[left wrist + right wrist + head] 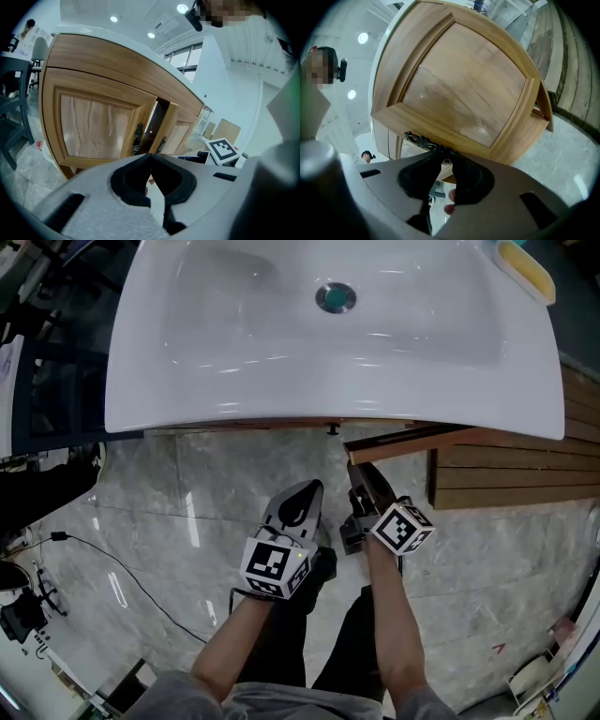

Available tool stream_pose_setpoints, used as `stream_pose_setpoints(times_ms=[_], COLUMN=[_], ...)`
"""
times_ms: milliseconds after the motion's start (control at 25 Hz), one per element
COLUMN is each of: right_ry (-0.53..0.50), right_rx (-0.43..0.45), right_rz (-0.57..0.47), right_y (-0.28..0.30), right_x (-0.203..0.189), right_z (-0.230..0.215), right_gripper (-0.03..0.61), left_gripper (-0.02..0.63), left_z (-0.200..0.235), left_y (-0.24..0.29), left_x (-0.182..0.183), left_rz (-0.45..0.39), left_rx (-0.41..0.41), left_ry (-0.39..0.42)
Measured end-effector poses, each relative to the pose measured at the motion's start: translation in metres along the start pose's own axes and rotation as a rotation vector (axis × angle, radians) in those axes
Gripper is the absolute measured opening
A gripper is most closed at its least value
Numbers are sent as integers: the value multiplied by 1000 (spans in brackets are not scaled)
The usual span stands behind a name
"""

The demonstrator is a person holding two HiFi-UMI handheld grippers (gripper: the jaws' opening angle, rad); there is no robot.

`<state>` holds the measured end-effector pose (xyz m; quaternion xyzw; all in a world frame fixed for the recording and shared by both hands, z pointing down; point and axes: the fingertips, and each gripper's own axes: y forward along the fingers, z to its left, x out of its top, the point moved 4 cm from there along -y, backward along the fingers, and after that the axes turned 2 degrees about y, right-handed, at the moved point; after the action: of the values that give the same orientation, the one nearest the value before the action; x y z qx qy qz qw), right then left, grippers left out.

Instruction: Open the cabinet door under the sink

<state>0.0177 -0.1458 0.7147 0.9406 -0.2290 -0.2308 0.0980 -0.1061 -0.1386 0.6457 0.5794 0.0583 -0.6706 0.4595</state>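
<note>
Now, under the white sink (281,343), the right-hand cabinet door (468,89) is seen swung partly out from the cabinet front, and the dark ornate handle (423,141) on its free edge is pinched at one end between the jaws of the right gripper (445,157). The left gripper (150,157) is held just beside it above the marble floor (187,484), its jaws pressed together with nothing between them, and it is pointed toward the dark gap beside the left door (93,126), which is shown flush with the front.
</note>
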Motion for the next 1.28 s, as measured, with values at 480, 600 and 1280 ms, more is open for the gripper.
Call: stream_pose_setpoints(times_ms=[480,600,1280], right_ry=[2,-6,-26], right_rx=[41,53,107], right_rz=[88,105,186], right_y=[-54,-71,-154], right_x=[-15,-18,-13], right_z=[-12,-17,-45], right_gripper=[80,80,80], left_gripper=[8,8,8], left_z=[-50,-69,-134], left_y=[-19,-25,-32], left_x=[-26,-38,-69], left_rz=[-10,-14,-48], left_rx=[76,83,121], left_ry=[-16,-17,-44])
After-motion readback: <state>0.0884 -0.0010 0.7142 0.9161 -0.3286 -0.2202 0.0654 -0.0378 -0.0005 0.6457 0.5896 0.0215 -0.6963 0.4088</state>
